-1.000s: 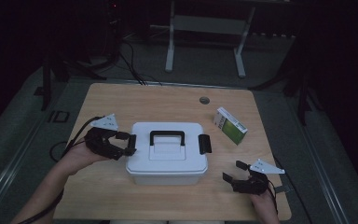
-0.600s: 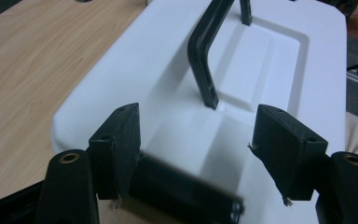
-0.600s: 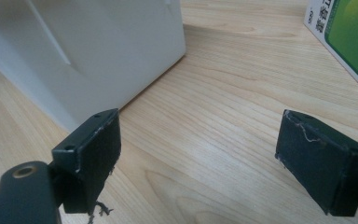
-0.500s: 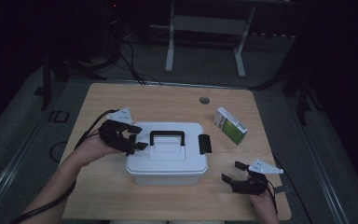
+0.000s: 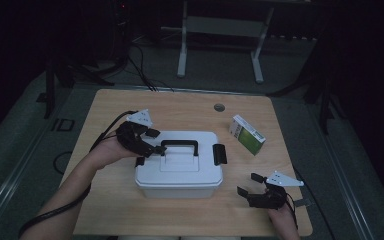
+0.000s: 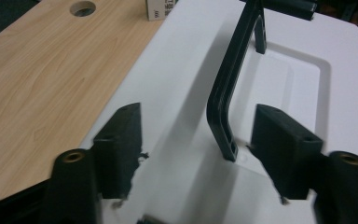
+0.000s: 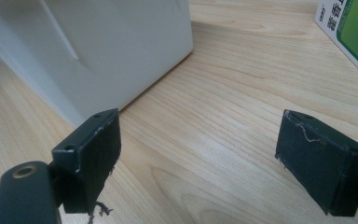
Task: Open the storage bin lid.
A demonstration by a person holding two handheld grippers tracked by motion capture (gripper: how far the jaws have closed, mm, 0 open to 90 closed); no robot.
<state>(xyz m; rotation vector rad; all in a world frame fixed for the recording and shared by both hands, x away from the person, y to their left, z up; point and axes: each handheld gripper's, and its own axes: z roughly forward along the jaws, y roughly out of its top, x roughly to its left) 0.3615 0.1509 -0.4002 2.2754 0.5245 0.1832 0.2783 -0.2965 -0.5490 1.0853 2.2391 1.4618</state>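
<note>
Left gripper point(image 6: 196, 140): jaws part open, just closing slightly, straddling box handle point(image 6: 228, 88), not pressing.
Right gripper point(image 7: 200, 158): wide open, empty, near white box point(image 5: 179, 165).
High view: green carton point(image 5: 247, 134) beyond.

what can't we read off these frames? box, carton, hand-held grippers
- White box: contents hidden by its closed lid, high view.
- Left latch: covered by the left hand-held gripper, high view.
- Black handle: far end cut off by the top edge, left gripper view.
- Green carton: print too small in the high view; cropped at the edge in the right gripper view.

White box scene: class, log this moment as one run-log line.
left gripper: open, astride handle end | right gripper: open, empty, on table | box: lid on
</note>
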